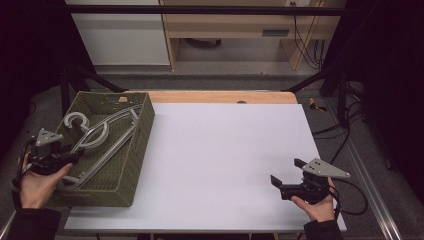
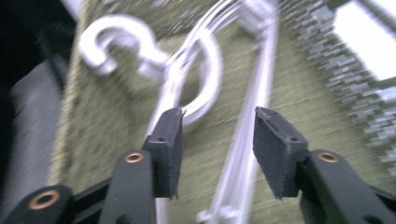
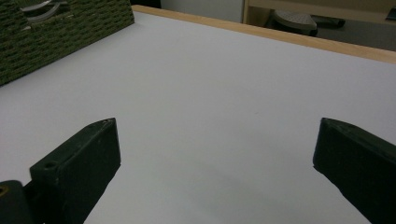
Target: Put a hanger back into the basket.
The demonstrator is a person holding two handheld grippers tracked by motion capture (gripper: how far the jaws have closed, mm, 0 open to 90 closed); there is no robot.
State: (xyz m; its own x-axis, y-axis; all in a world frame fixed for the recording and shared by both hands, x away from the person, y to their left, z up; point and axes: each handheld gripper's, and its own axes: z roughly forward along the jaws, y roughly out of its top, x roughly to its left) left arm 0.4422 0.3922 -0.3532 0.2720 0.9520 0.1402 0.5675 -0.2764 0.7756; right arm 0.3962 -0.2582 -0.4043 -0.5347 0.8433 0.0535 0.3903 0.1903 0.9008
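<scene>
Two silvery hangers (image 1: 102, 135) lie in the basket (image 1: 137, 150) at the bench's left edge; my left gripper (image 2: 217, 135) hovers over them, fingers apart on nothing. Light, stiff, slippery, I judge: grip the straight bar. Right gripper (image 1: 285, 172) idles wide open.

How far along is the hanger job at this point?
Done: the silver hangers lie inside the green woven basket. In hand: nothing; the left gripper is over them, jaws apart, gripping none. The right gripper sits open over the bare white table. Left: probably only withdrawing the left gripper.
</scene>
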